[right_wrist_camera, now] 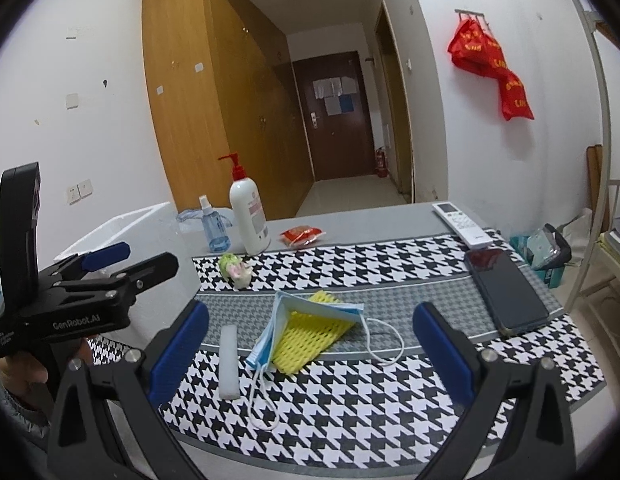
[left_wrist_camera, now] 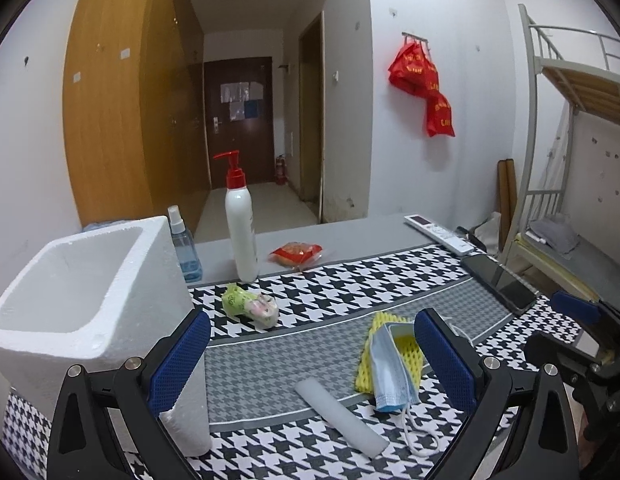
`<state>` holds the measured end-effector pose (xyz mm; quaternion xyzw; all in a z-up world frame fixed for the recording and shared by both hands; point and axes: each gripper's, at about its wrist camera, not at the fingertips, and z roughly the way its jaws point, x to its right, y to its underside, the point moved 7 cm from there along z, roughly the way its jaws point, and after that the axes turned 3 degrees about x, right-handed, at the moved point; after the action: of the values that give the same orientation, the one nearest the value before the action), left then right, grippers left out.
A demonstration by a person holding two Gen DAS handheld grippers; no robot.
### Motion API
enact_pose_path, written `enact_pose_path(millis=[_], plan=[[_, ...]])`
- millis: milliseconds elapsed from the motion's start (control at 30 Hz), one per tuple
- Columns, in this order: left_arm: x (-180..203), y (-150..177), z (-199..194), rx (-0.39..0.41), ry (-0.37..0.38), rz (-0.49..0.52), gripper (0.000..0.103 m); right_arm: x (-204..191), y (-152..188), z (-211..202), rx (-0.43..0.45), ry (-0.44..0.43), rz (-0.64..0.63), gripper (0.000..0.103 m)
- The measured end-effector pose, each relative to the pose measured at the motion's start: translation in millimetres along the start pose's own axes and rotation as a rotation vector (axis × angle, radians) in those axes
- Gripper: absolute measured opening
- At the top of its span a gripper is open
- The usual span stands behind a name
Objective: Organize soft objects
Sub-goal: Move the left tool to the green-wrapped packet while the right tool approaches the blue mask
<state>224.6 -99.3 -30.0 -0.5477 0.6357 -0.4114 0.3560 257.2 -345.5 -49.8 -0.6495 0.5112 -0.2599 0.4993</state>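
A blue face mask lies over a yellow foam net on the houndstooth mat. A white foam strip lies beside them. A small green and pink soft toy lies farther back. A white foam box stands at the left. My left gripper is open and empty, above the mat next to the box. My right gripper is open and empty, around the mask and net from above. The left gripper also shows in the right wrist view.
A white pump bottle, a blue spray bottle and a red snack packet stand at the back. A phone and a remote lie at the right.
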Motion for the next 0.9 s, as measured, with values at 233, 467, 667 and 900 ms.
enact_pose_path(millis=[233,467,667,900], plan=[[1,0,21,-0.031,-0.034,-0.012,0.102,3,4,15,-0.043,-0.033,-0.014,0.103],[4,0,42,-0.055,-0.051,-0.010,0.102,12,6,28,-0.071,-0.045,-0.006,0.103],[1,3,61,-0.095,-0.086,-0.010,0.102,19,9,39,-0.097,-0.045,-0.003,0.103],[-3,2,79,-0.125,-0.113,0.000,0.102,20,14,50,-0.130,-0.075,0.010,0.103]])
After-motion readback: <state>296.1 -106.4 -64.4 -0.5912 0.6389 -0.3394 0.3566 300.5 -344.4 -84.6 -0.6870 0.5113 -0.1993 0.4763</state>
